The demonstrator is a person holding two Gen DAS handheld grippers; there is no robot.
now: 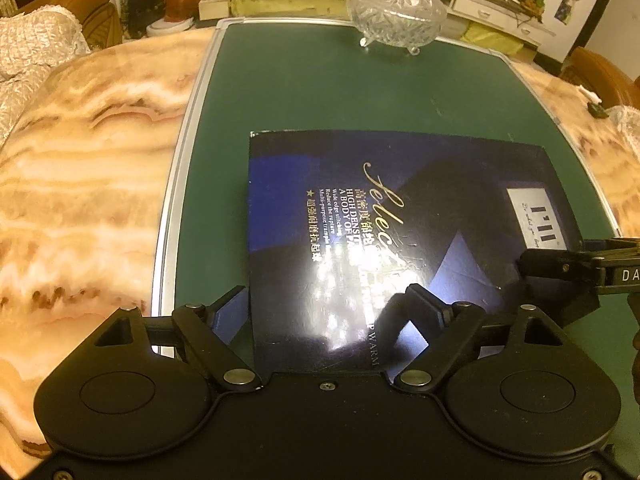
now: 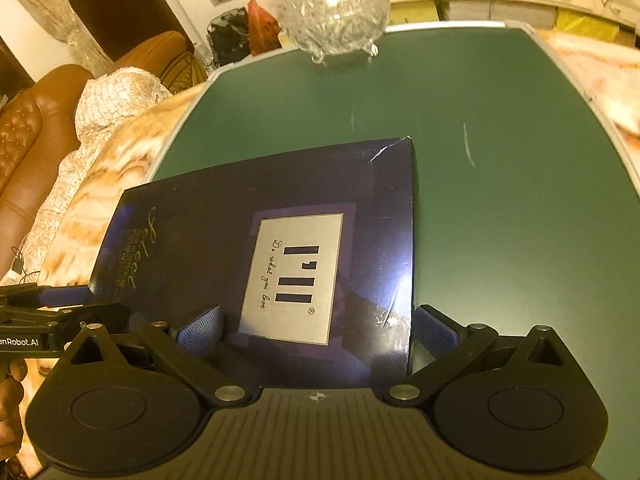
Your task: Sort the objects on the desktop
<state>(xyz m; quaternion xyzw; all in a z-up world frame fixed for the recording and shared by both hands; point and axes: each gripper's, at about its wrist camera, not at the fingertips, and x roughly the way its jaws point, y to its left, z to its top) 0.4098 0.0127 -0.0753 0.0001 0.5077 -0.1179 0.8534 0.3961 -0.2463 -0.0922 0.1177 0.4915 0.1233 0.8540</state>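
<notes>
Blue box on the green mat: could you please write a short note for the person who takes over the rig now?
Left tool: open, astride the near left edge of the blue box, one finger over its top.
Right tool: jaws on either side of the box's other end; firm grip not confirmed.
The box lies on the green mat; a glass bowl stands at the far edge.
Done: nothing visibly sorted.
Left: grip and move the box.

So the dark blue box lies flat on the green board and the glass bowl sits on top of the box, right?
Not quite. The dark blue box does lie flat on the green board, but the glass bowl stands on the board itself at the far edge, well apart from the box. The left wrist view shows it.
</notes>
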